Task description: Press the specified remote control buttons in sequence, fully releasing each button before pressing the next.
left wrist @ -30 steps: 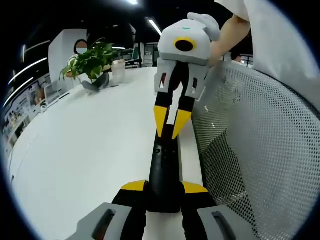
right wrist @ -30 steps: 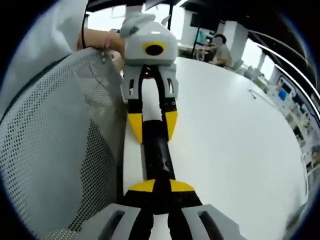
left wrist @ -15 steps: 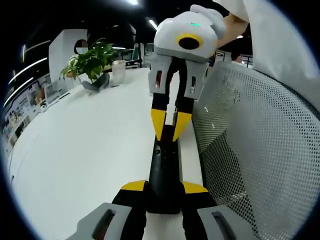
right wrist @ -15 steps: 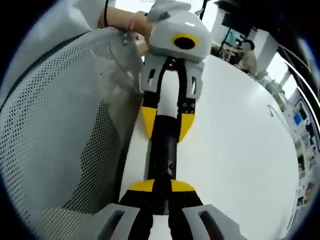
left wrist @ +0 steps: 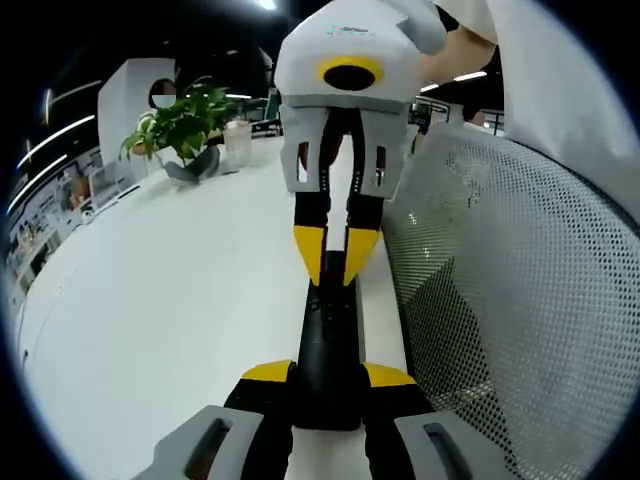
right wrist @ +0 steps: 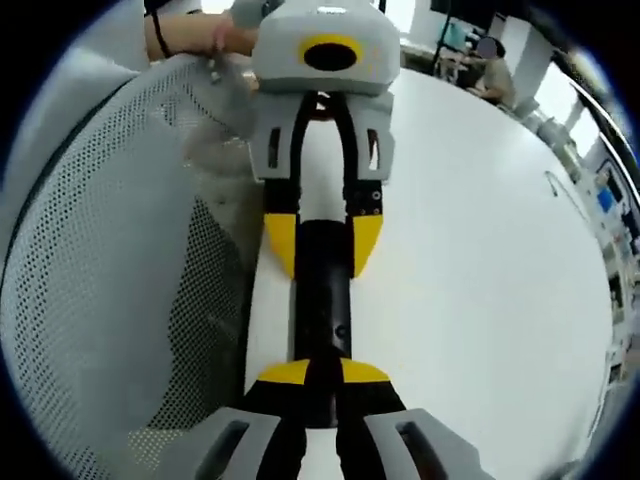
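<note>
Left gripper view: my left gripper [left wrist: 328, 385] sits at bottom centre, fingers clamped on the near end of the remote [left wrist: 330, 335], a long black bar running up the middle of the frame over the white surface [left wrist: 160, 290]. The right gripper [left wrist: 334, 262] comes down from the top centre, yellow fingertips nearly together and resting at, or just above, the remote's far end; I can't tell if a button is actually pushed in. A potted plant [left wrist: 180, 125] stands in the upper left, a mesh chair back [left wrist: 510, 300] fills the right side. Right gripper view: the remote [right wrist: 322, 300] runs up the centre again, the right gripper [right wrist: 318, 378] at the bottom with fingers close together over its near end; contact looks likely but I can't confirm the press. The left gripper [right wrist: 321, 238] at upper centre has its fingers closed on the remote's far end, the mesh chair back [right wrist: 110, 290] is on the left, the surface [right wrist: 480, 250] on the right. Judgement: one press in the sequence is in hand, left holds, right pokes. Next calls for lifting the right tips fully clear, then lining up over the next button while the left keeps the remote steady and in view.
</note>
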Action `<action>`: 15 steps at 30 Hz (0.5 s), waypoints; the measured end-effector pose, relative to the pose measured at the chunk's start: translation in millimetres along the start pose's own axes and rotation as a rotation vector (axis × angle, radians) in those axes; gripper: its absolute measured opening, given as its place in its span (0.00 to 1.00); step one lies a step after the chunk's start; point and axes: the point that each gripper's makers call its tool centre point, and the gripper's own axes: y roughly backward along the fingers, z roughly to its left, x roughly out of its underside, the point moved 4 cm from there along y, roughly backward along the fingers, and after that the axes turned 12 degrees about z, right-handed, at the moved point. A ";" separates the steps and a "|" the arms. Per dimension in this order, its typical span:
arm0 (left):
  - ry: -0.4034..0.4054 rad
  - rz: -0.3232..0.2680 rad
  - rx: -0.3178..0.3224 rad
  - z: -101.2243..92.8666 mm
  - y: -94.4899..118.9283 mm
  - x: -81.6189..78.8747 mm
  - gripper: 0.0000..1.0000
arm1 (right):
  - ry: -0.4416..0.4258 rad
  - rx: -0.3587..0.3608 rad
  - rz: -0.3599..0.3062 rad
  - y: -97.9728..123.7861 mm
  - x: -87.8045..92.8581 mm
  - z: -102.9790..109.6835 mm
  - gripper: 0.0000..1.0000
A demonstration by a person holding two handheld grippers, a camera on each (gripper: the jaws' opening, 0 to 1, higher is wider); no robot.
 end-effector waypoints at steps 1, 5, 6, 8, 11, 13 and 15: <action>0.000 -0.001 0.000 -0.1 0.3 0.0 0.25 | -0.011 0.043 -0.027 1.0 1.2 1.5 0.06; 0.001 -0.003 -0.002 0.3 0.4 -0.3 0.25 | -0.031 0.099 -0.111 0.8 5.2 9.0 0.02; 0.001 -0.004 -0.002 0.4 0.4 -0.5 0.25 | -0.042 0.093 -0.136 0.5 6.3 10.2 0.01; 0.002 -0.005 -0.001 0.7 0.6 -0.5 0.25 | -0.077 0.077 -0.160 0.7 7.1 7.5 0.01; 0.002 -0.005 -0.001 0.7 0.7 -0.5 0.25 | -0.159 0.015 -0.196 0.8 7.2 5.0 0.01; 0.004 -0.006 -0.001 0.8 0.8 -0.5 0.25 | -0.208 -0.023 -0.229 0.2 6.8 2.4 0.01; 0.003 -0.007 -0.001 0.7 0.8 -0.6 0.25 | -0.227 -0.045 -0.253 -1.3 4.3 1.4 0.03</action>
